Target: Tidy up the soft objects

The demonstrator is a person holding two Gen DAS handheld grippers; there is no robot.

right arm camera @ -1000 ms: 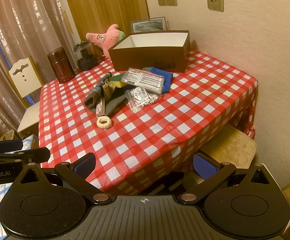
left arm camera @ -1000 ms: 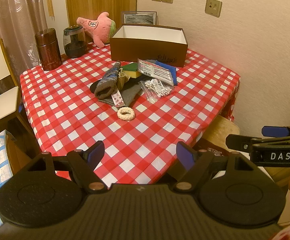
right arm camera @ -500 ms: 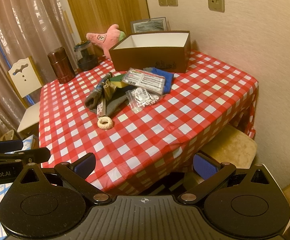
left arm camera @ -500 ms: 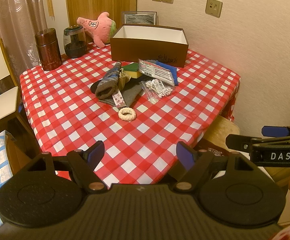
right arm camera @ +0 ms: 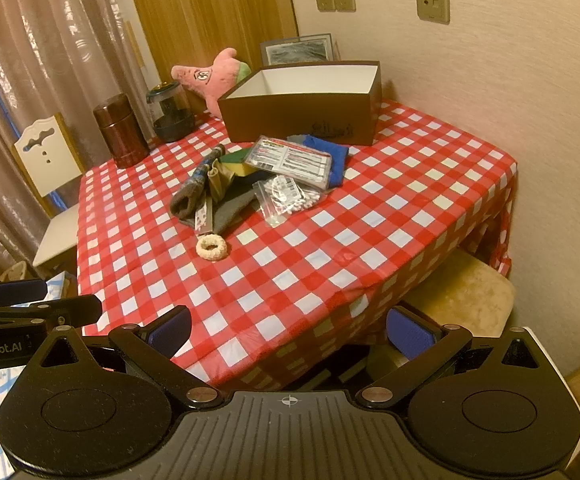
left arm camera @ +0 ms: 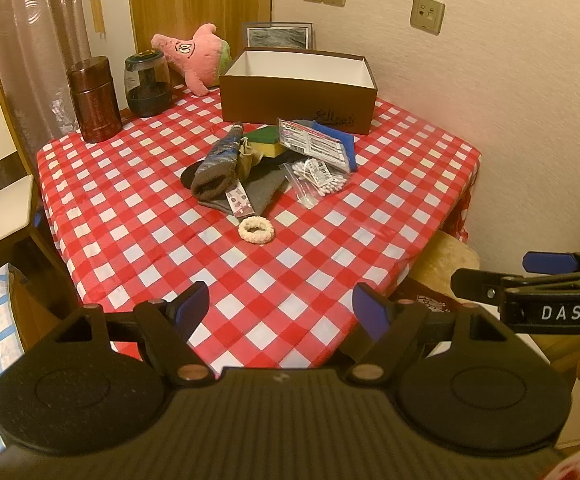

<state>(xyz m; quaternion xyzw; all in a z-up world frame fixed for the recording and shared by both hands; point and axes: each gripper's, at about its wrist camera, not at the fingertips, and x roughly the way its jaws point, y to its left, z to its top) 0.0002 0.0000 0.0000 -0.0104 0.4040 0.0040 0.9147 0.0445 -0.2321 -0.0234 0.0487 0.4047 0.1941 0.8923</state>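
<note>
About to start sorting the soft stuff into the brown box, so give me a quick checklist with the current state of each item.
1. Left gripper open, holding nothing: ok.
2. Right gripper open, holding nothing: ok.
3. Brown cardboard box open-topped, visible interior bare: ok.
4. Cream fuzzy ring lying apart from the pile, free to grasp: ok.
5. Grey knitted sock separated from the pile: not ok, it overlaps other items.
6. Either gripper over the red checked tablecloth near the pile: not ok.

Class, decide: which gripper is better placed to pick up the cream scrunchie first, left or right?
Left, probably. The scrunchie lies nearly straight ahead of the open left gripper; from the right gripper, also open, it sits off to the left.
</note>
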